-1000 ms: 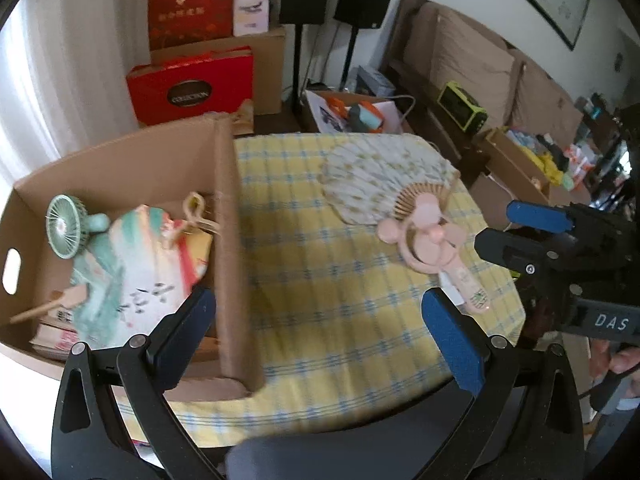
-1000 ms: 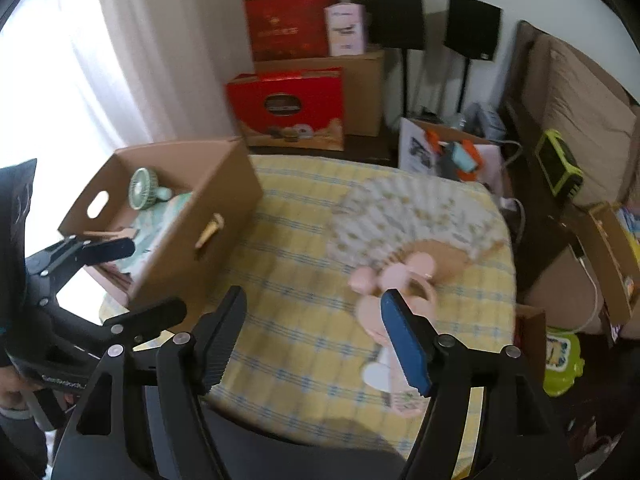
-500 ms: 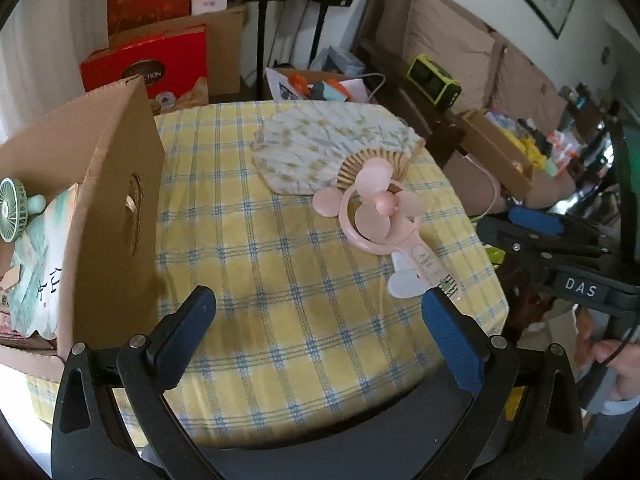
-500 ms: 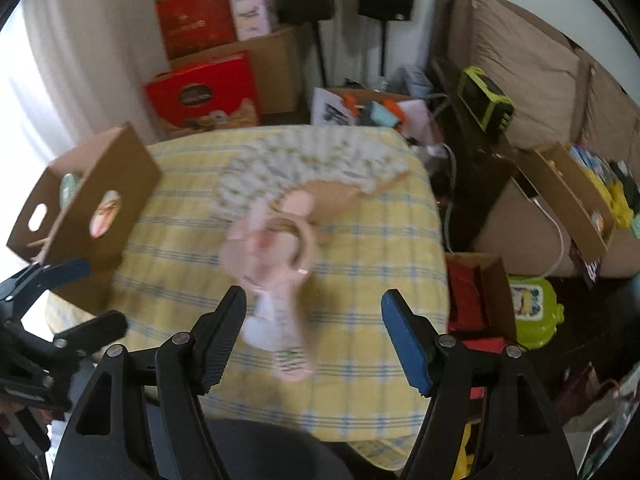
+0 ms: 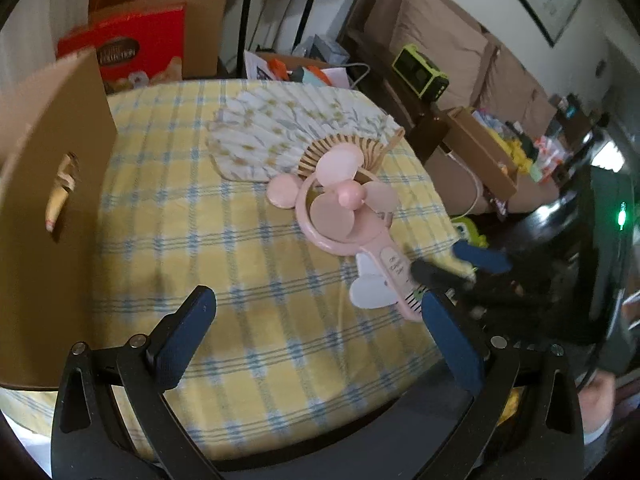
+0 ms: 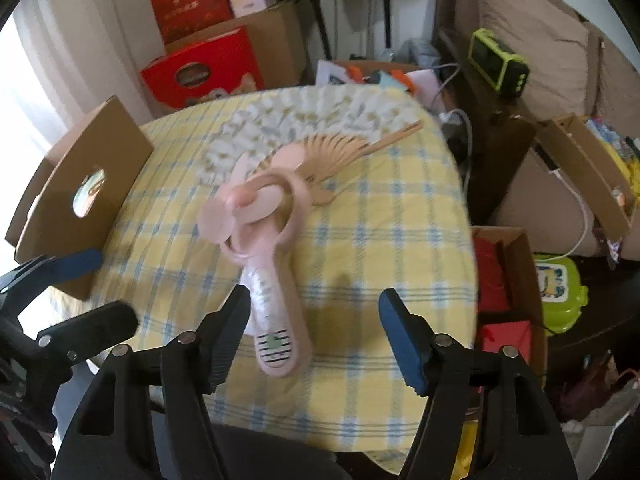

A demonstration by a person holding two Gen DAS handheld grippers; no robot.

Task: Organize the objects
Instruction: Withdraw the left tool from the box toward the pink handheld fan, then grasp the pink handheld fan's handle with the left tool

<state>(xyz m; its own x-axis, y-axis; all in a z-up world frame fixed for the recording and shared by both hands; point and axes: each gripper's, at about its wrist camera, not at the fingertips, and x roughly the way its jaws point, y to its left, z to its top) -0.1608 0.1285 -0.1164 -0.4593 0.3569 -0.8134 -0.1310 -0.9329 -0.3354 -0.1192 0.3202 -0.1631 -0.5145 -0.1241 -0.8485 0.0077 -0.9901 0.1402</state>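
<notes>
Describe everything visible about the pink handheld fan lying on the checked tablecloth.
The pink plastic handheld fan lies flat on the yellow and blue checked tablecloth. It has a round open ring around soft pink blades and a pink hub, two round mouse-like ears, and a straight handle with a striped end. A white heart-shaped piece sits beside the handle. Its head overlaps the wooden ribs of the white floral folding paper fan. The right tongs are open with the handle end near one finger; no contact is visible.

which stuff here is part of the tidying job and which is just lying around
Part of the job:
pink handheld fan
folding paper fan
cardboard box
right gripper

Lying around:
red gift box
green radio
green toy
</notes>
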